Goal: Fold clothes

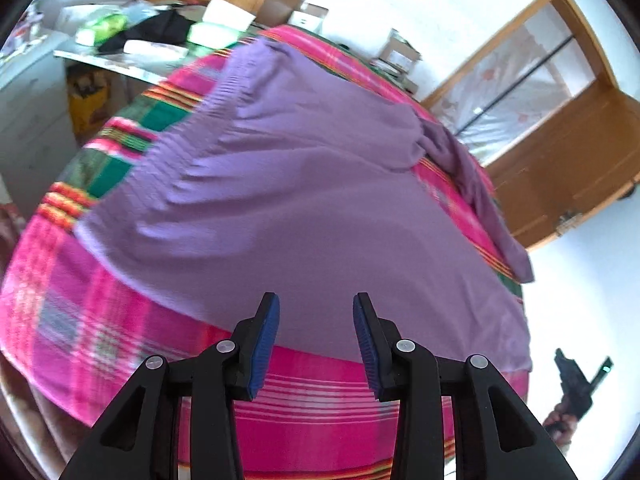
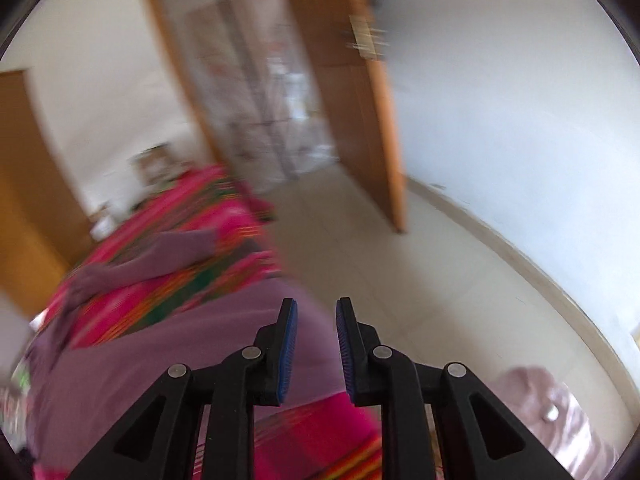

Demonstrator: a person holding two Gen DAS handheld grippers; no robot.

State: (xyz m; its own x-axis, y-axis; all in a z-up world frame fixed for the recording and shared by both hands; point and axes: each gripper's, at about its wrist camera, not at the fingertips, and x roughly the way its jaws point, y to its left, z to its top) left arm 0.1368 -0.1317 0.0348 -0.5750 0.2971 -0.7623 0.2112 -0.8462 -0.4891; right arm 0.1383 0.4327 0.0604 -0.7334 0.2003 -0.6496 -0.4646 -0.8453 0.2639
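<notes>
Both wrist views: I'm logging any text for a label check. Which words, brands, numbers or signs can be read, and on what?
None can be read.
Boxes beyond the bed: any print too small and blurred.
Packets on the cluttered table: too blurred.
Purple garment: no print visible.

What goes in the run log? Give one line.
purple knit garment: spread on pink plaid bedcover | left gripper: open, empty | right gripper: open, empty

garment (image 1: 304, 184) on bed (image 1: 60, 320) | sleeve (image 1: 476, 184) right | table (image 1: 120, 64) behind
</notes>
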